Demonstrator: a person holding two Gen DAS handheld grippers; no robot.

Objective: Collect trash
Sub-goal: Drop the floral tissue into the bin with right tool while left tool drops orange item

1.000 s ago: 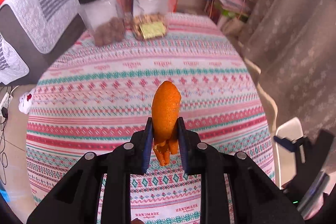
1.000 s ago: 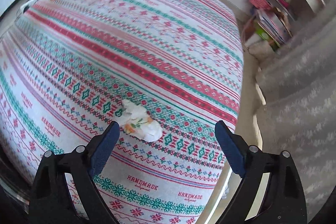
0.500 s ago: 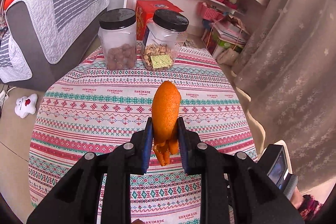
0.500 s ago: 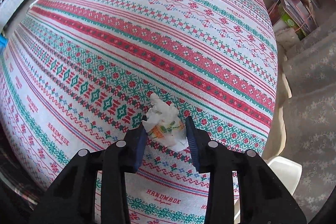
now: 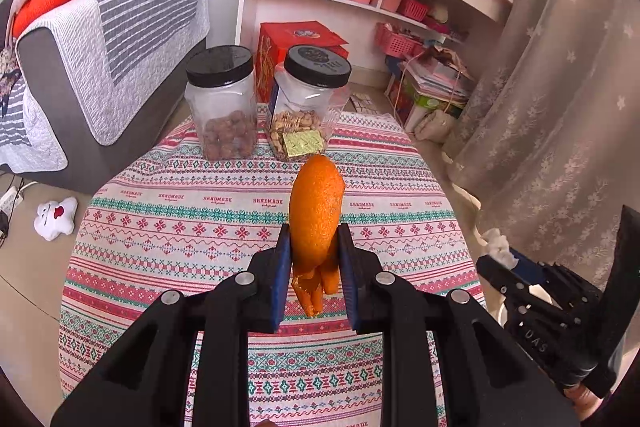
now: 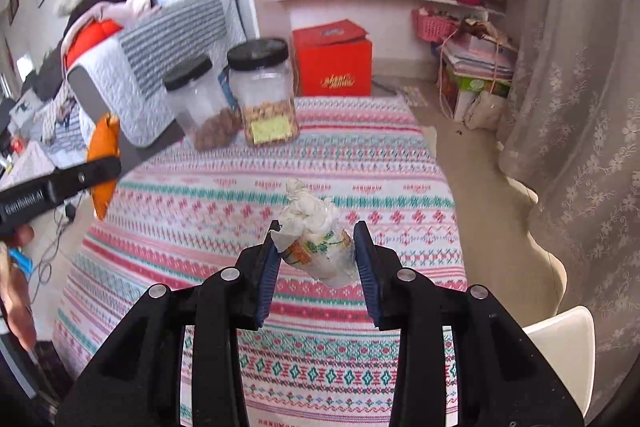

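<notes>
The left hand-held gripper [image 5: 313,269] was clamped on an orange peel [image 5: 316,215], pinched at its lower half and held above the counter [image 5: 168,227]. The right hand-held gripper [image 6: 318,259] was clamped around a crumpled tissue wad [image 6: 316,237], likewise lifted off the counter. Both pieces looked very light: the peel seemed stiff enough to stand upright in the grip, while the tissue looked soft and compressible, best squeezed across its bulk. Beyond the peel, at the counter's far edge, stood two black-lidded jars [image 5: 222,103], side by side.
</notes>
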